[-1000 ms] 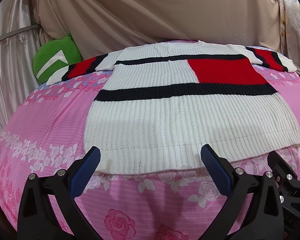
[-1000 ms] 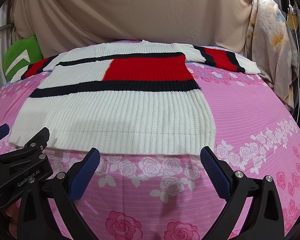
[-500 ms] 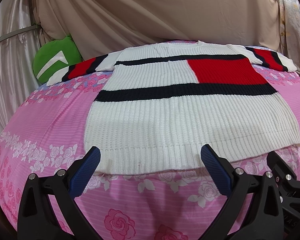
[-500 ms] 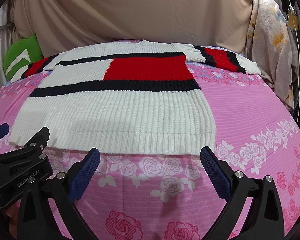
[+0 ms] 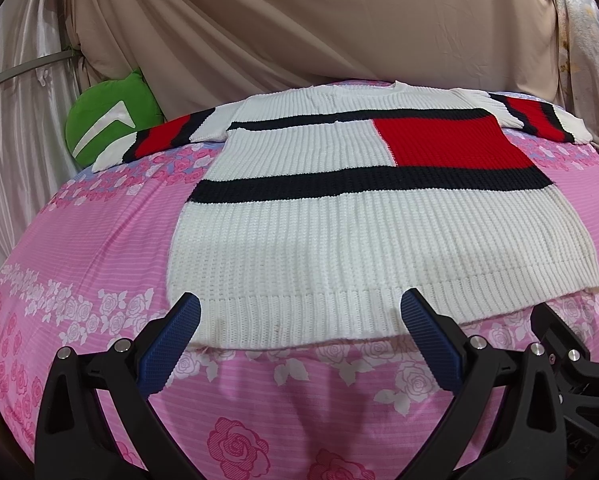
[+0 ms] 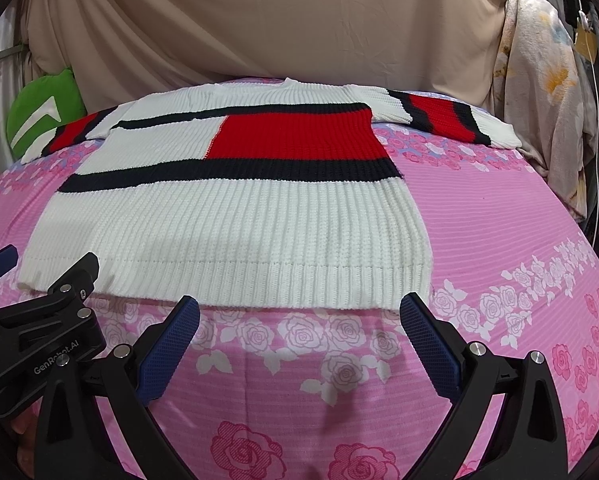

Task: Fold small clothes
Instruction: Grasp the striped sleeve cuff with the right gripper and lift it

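Left wrist view: left claw (image 5: 299,322) spread wide, holding nothing, poised at the near hem of the sweater (image 5: 363,232). Sweater lies flat, front up, on the pink flowered bed (image 5: 99,248), sleeves out to both sides. Left fingertip (image 5: 179,322) overlaps the hem's left corner; whether it touches is unclear. A green cushion (image 5: 107,124) sits by the far left sleeve. Part of the right tool shows at the lower right.

Right wrist view: right claw (image 6: 299,316) also spread, empty, just short of the hem near the sweater's right corner. Open bedsheet to the right; a hanging floral cloth (image 6: 539,92) crowds the far right edge.

Risks, as judged: the knit is thick and loose, so a shallow pinch could catch only the top layer and drag the fold crooked. The bedsheet could get pinched along with the hem. Uneven lift between claws would skew it. Room is good on the near side, tighter by the sleeves.
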A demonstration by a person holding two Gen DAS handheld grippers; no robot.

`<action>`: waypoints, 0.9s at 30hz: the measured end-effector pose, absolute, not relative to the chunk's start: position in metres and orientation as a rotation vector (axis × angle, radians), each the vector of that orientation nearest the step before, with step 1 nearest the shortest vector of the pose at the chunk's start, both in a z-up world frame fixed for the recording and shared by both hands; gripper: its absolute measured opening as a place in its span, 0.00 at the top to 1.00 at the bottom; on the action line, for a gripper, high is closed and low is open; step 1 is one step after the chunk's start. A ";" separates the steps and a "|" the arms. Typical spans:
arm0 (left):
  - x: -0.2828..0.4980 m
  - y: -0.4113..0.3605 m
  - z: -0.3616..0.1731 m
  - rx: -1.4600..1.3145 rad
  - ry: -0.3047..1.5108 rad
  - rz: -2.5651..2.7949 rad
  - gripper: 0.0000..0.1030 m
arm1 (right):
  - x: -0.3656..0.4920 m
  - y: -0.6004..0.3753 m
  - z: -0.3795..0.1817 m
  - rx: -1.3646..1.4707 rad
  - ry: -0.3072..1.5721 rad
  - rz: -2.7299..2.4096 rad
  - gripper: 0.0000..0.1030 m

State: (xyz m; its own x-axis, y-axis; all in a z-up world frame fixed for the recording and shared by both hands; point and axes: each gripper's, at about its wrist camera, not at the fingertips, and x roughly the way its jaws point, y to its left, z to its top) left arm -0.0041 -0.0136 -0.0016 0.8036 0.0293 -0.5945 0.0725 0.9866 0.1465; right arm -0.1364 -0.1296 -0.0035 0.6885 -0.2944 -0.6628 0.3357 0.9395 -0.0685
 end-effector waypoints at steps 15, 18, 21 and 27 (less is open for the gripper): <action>0.010 0.009 0.037 0.186 0.523 -0.087 0.05 | -0.115 -0.298 0.058 0.136 0.645 -0.456 0.05; 0.029 0.015 0.044 0.180 0.505 -0.051 0.05 | -0.086 -0.369 0.060 0.210 0.665 -0.504 0.05; 0.049 0.025 0.043 0.112 0.530 -0.084 0.05 | -0.057 -0.434 0.055 0.294 0.676 -0.538 0.05; 0.069 0.030 0.034 0.141 0.547 -0.041 0.05 | -0.014 -0.533 0.036 0.488 0.662 -0.592 0.05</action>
